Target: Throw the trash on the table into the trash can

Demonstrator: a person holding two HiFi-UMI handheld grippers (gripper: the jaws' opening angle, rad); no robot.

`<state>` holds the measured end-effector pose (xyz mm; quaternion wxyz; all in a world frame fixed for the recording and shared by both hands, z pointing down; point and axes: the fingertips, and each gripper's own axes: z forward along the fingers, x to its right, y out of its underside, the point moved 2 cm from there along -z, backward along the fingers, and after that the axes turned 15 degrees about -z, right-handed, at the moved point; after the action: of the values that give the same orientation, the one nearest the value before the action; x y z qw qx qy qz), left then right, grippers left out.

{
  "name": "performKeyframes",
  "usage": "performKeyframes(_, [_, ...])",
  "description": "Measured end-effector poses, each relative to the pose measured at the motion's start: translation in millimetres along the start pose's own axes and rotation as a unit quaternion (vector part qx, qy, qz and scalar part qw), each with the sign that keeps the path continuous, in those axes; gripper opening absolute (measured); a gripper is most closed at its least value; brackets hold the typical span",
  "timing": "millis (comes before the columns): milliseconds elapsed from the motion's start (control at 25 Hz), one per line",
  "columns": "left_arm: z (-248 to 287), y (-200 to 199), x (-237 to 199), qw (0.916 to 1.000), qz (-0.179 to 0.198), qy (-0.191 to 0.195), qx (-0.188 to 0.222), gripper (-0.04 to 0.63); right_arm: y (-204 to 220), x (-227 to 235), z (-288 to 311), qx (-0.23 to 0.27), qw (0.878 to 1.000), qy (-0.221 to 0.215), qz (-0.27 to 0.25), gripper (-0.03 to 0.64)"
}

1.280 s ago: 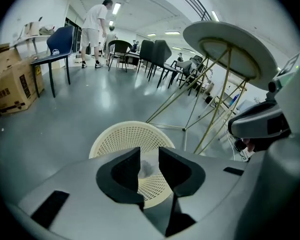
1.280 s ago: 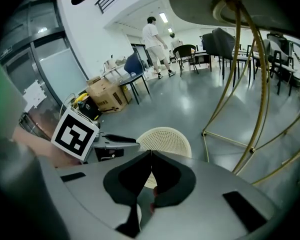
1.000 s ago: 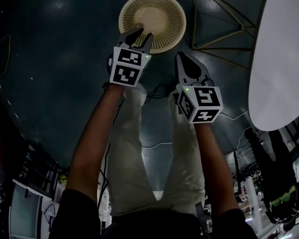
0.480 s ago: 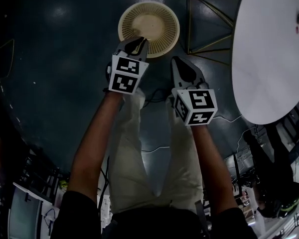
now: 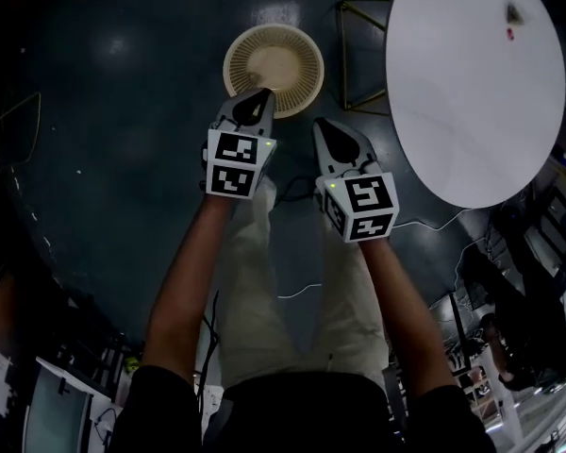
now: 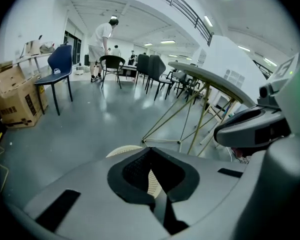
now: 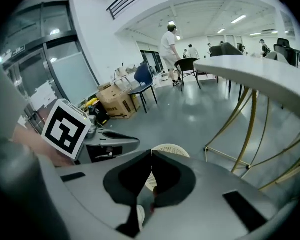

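the left gripper (image 5: pixel 257 102) has just been closing, and its jaws now meet with nothing between them. a second ago it stood open right over the trash can (image 5: pixel 234 64), so i judge its piece went in. the right gripper (image 5: pixel 326 132) is clenched too, and empty. both have lifted away from the can since then, and far more of the round white table (image 5: pixel 472 121) now shows in the head view. a small dark scrap (image 5: pixel 512 12) and a red speck (image 5: pixel 509 34) lie near its far edge, well apart from both claws, so the job isn't finished.

the table stands on thin gold legs (image 5: pixel 358 55) over a dark glossy floor (image 5: pixel 123 111). in the left gripper view the room is a bright hall with a blue chair (image 6: pixel 59 66), cardboard boxes (image 6: pixel 12 96) and a person (image 6: pixel 102 39) far off.
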<state>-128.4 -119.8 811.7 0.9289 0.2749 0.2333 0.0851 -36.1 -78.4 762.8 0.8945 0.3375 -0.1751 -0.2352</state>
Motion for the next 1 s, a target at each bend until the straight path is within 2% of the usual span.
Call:
performKeyframes(280, [-50.3,-49.2,60.7,0.9995,0.005,0.013,0.027,0.015,-40.0,8.1,-55.1,0.013,1.000,-0.001,-0.001,0.018])
performKeyframes(680, [-120.7,-113.6,142.0,0.9978,0.031,0.035,0.048,0.015,-110.0,16.4,-140.3,0.037,0.998,0.002,-0.048,0.018])
performKeyframes(1000, [-138.5,-137.9,214.3,0.9957,0.052,0.060,0.046,0.015,-119.5,60.6,-203.0,0.042,0.997,0.032,-0.047,0.018])
